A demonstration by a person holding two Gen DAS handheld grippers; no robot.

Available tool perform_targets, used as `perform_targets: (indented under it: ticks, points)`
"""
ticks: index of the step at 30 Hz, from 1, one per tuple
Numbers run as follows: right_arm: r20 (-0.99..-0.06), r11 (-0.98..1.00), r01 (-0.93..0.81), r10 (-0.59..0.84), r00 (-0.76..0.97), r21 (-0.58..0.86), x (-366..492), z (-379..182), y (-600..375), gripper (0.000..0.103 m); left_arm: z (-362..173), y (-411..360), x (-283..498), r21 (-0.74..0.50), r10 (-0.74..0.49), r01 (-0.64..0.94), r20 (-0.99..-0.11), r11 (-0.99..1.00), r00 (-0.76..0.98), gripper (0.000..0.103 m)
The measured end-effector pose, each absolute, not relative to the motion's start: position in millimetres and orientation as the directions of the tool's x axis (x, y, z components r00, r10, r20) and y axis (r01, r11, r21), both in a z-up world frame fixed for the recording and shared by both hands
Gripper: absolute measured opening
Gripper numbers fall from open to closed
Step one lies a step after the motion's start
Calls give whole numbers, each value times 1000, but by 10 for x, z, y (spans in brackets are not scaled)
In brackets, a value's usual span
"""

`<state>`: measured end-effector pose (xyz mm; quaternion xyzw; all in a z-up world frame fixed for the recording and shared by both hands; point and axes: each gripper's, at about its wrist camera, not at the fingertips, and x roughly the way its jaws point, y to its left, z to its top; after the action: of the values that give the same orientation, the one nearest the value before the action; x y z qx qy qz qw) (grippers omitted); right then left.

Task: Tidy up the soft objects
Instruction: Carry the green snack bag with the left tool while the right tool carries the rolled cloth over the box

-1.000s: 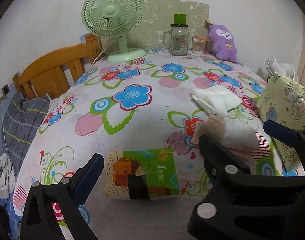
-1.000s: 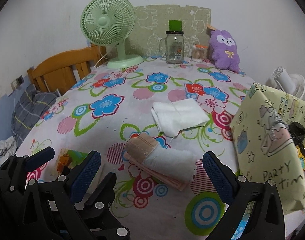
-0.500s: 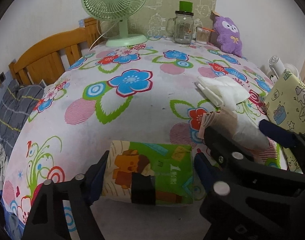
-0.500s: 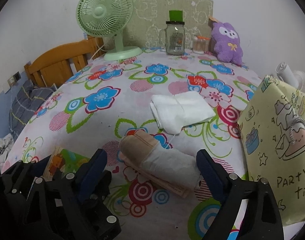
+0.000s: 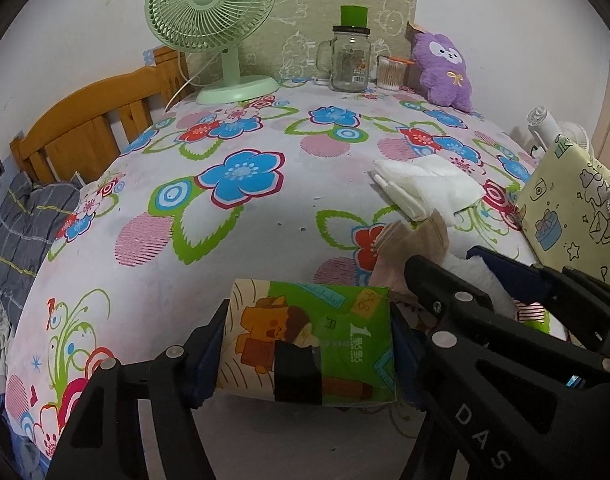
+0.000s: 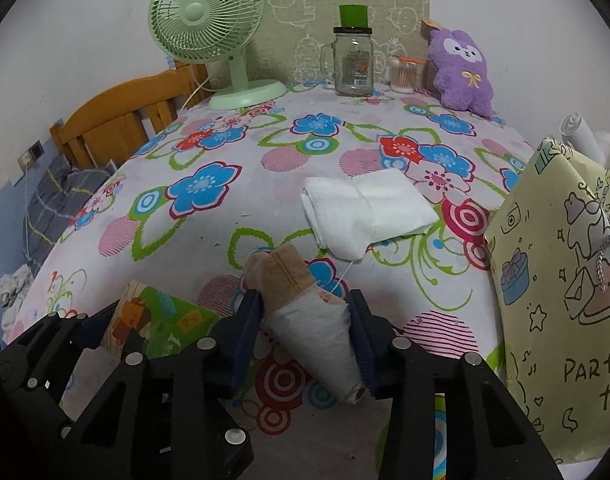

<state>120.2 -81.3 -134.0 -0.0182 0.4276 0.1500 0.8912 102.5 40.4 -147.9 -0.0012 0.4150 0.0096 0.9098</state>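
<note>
- Here, at the far left, a wooden chair (image 5: 85, 128) stands beside the bench (image 5: 265, 208), which wears a flowered cloth.
- The green fan (image 5: 211, 20) sits at the back left of the bench, with a glass jar (image 5: 349, 60) and a purple plush toy (image 5: 445, 68) further along the back edge.
- The left claw (image 5: 307, 340) is closed on a green tissue pack (image 5: 309, 340) at the near edge, its pads pressed against both short ends.
- The right claw (image 6: 305, 328) grips a rolled beige-and-white cloth (image 6: 305, 304), squeezed between both pads, just right of the tissue pack.
- A folded white towel (image 6: 365, 208) lies flat behind that roll, not touching either claw.
- A yellow gift bag (image 6: 557, 288) stands upright at the right edge.
</note>
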Motion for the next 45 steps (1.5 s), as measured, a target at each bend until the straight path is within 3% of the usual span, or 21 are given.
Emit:
perform_targets:
  ticks: [9, 45]
  points:
    - [-759, 949, -291, 280, 587, 125, 1163, -1278, -874, 31, -1403, 347, 982, 10, 12, -8, -743, 1000, 670, 73]
    - [-648, 960, -259, 265, 714, 108, 756, -454, -1225, 31, -676, 44, 632, 20, -13, 33, -624, 999, 781, 73]
